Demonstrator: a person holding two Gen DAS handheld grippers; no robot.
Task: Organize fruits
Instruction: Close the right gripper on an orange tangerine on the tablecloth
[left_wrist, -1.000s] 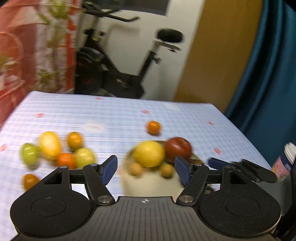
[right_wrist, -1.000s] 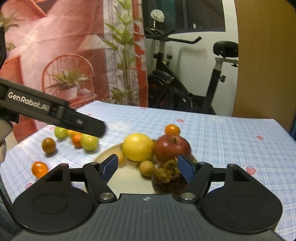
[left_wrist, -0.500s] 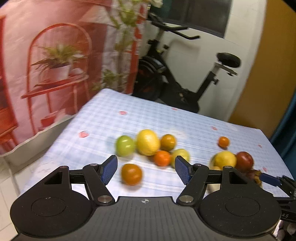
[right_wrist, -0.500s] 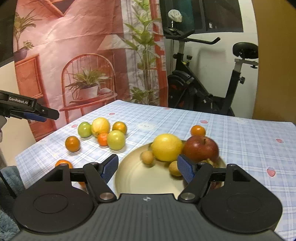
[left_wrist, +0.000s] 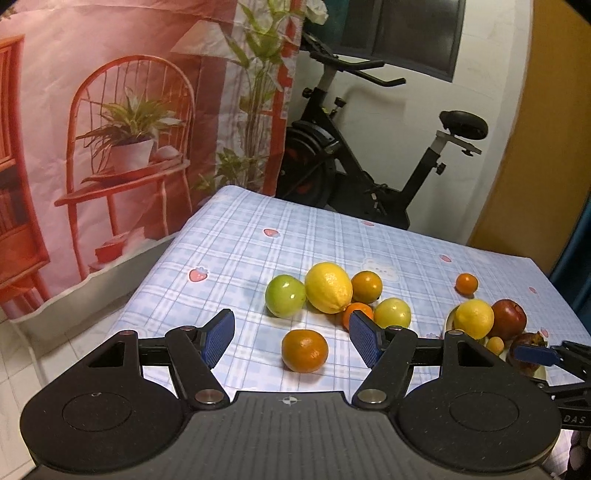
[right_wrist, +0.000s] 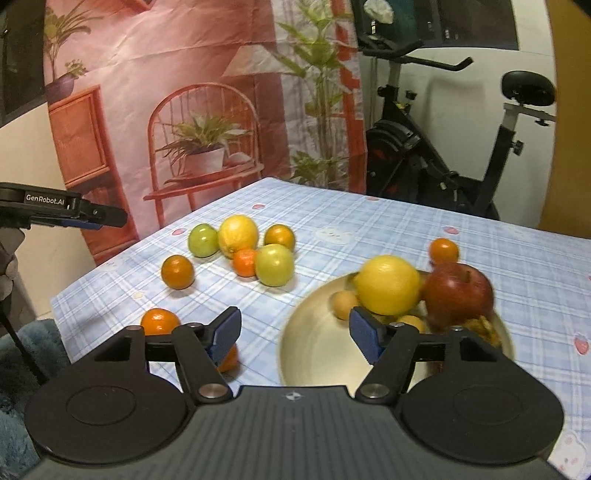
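The left gripper was held wide open and empty above the table, with one orange seen between its fingers on the cloth below. Ahead of it a cluster was noted: a lime, a lemon and smaller oranges, touching. The right gripper was likewise open and empty over the near rim of the plate, in which a second lemon and an apple were piled at the far right.
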